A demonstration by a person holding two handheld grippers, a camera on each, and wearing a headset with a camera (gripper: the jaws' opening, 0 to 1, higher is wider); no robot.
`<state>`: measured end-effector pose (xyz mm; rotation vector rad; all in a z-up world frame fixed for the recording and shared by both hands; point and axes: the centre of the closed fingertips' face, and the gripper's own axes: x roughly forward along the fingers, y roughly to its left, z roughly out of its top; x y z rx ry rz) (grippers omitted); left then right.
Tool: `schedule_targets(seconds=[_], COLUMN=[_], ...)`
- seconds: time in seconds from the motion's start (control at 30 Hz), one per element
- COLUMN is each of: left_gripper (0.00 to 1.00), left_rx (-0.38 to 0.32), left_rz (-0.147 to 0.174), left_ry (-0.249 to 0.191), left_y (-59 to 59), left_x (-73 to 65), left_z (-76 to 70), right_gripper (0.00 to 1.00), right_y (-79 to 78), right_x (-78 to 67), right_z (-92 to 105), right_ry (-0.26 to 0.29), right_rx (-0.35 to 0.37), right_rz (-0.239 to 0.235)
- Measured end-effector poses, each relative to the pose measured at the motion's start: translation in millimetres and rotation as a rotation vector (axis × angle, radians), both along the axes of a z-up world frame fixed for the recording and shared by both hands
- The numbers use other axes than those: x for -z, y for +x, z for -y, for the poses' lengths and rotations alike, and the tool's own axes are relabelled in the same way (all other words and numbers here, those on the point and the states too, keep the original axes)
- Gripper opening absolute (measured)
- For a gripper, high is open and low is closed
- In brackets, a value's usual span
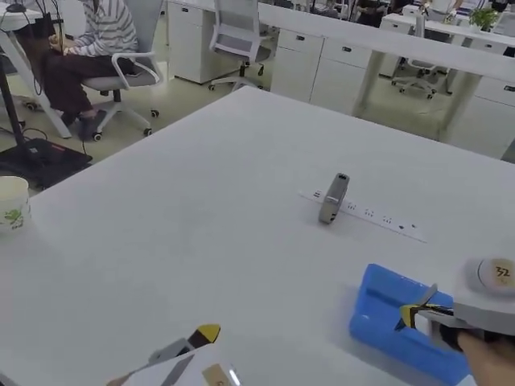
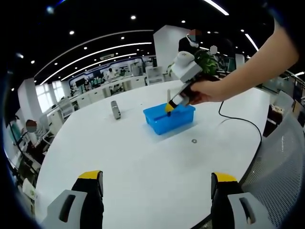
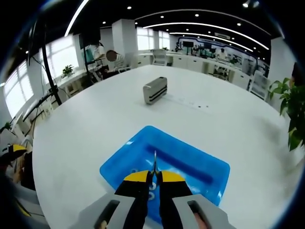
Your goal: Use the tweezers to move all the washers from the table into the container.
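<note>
A single washer [image 2: 194, 140] lies on the white desk [image 1: 201, 233], near the blue container [image 1: 386, 318] but apart from it. The right gripper [image 3: 153, 177] hangs over the container, its fingers [image 3: 136, 177] pressed narrow around the tweezers [image 3: 154, 164], whose tips point into the tray. I cannot tell whether the tips carry a washer. The left gripper [image 2: 157, 177] sits low over the bare desk, well apart from the container, fingers spread wide with nothing between them. Beyond the container stands a small grey ribbed box [image 1: 332, 197], beside a white power strip [image 1: 370, 215]. A paper cup [image 1: 12, 205] stands at the desk's far edge.
</note>
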<state>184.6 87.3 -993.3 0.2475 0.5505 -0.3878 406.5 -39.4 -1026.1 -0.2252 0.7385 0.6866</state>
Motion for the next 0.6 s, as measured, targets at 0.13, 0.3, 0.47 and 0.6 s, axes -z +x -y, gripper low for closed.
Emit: schedule_targets(seconds=[0.13, 0.3, 0.47, 0.6], left_gripper=[0.96, 0.96, 0.96, 0.96], left_rx=[0.002, 0.005, 0.006, 0.007], left_rz=[0.002, 0.008, 0.016, 0.023], left_ry=[-0.001, -0.007, -0.011, -0.013], left_y=[0.0, 0.1, 0.2, 0.5], left_x=[-0.4, -2.0, -3.9, -5.2], left_z=[0.5, 1.3, 1.7, 2.0], right_gripper=[0.03, 0.03, 0.03, 0.03], right_y=[-3.3, -12.9, -22.6, -33.0], right_x=[-9.1, -25.1, -37.3, -48.8], right_z=[1.0, 0.7, 2.5, 5.7], right_ry=[0.014, 0.046, 0.064, 0.1], right_rx=[-0.004, -0.014, -0.033, -0.039], right_rz=[0.009, 0.034, 0.051, 0.059])
